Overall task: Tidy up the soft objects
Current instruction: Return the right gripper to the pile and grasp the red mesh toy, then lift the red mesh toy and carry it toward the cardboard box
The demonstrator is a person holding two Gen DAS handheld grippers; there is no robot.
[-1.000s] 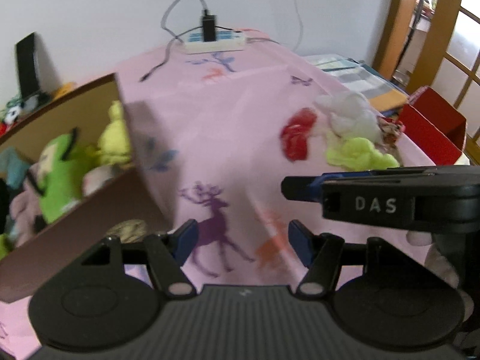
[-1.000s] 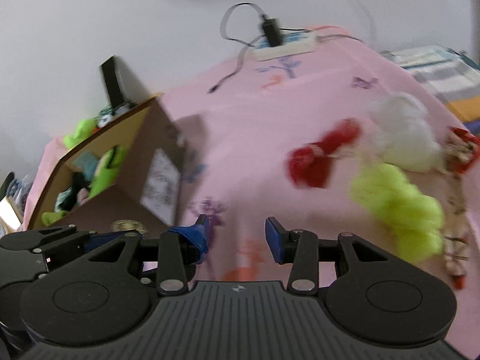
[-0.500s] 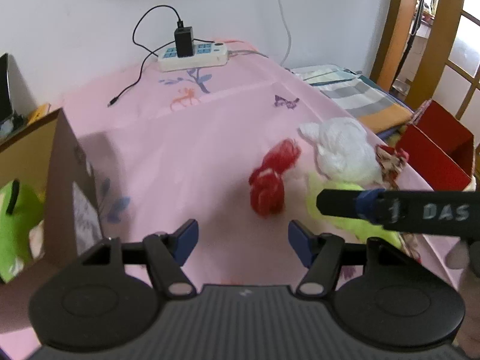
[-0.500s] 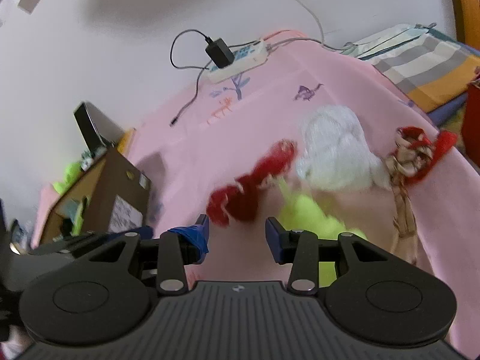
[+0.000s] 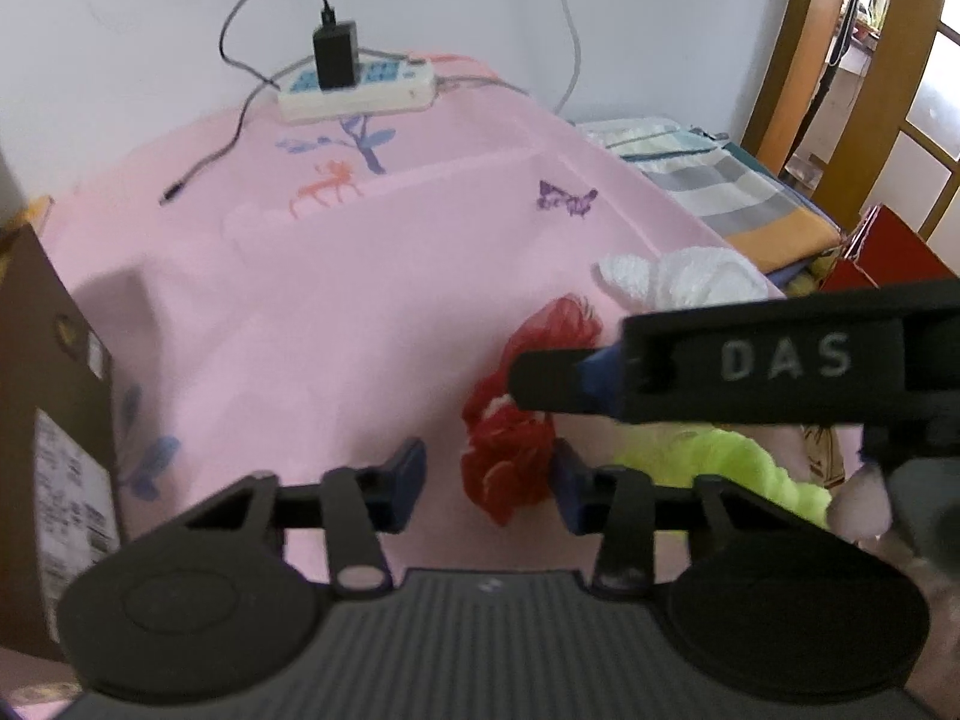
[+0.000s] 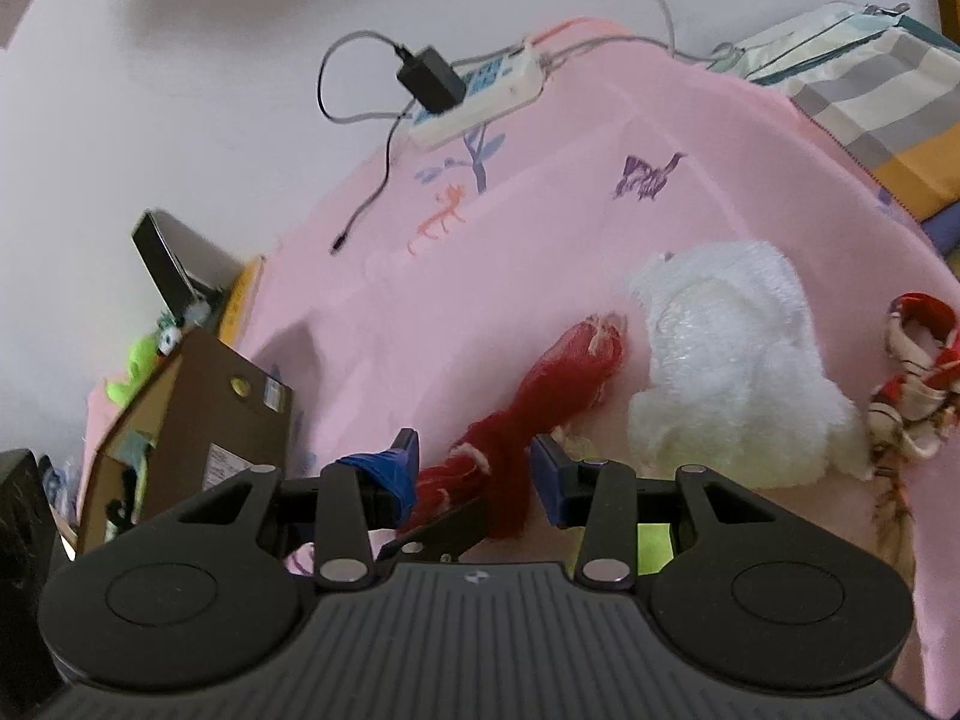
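Blue-padded right gripper [image 6: 473,468] open, jaws either side of the red soft toy [image 6: 540,396] on the pink bench cloth [image 6: 420,300], not closed on it. Left gripper [image 5: 487,480] also open, empty, red toy just ahead between its fingers. White plush [image 6: 720,372] just right of the red toy; lime plush [image 5: 732,468] nearer. Cardboard box [image 6: 198,414] holding toys at left. Power strip [image 5: 360,90] at far edge.
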